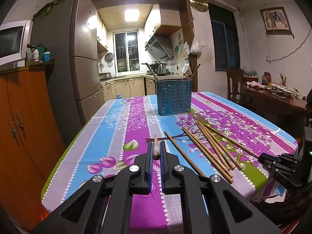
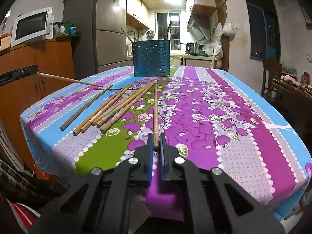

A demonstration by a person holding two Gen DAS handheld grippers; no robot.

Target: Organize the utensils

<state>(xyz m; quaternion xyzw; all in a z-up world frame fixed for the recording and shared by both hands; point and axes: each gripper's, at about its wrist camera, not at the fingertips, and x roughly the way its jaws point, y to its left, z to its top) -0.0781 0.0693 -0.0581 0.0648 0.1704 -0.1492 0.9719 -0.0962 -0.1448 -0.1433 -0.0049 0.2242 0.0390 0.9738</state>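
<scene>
Writing and labels: none legible on any object in either view; the jars on the cabinet are too small to read.
Left gripper: jaws drawn narrow, clamped on the thick end of one chopstick; in the right wrist view that chopstick slants from the gripper down to the cloth, its thin tip touching or just above it.
Right gripper: jaws drawn narrow, clamped on the near end of a second chopstick, which runs straight ahead toward the holder, low over the cloth.
Pose: both grippers point forward and slightly downward over the near edge of the table; the right gripper shows at the right margin of the left wrist view.
Loose chopsticks: a fanned cluster lying flat on the cloth, between the two grippers; one darker stick lies apart at its left.
Utensil holder: blue perforated box, upright at the far middle of the table, with two sticks leaning out of it.
Surface: table under a striped cloth of blue, purple and grey with leaf and blossom print.
Room: refrigerator, orange wooden cabinet bearing a microwave, lit kitchen beyond a doorway with a kettle, dark window, framed picture.
</scene>
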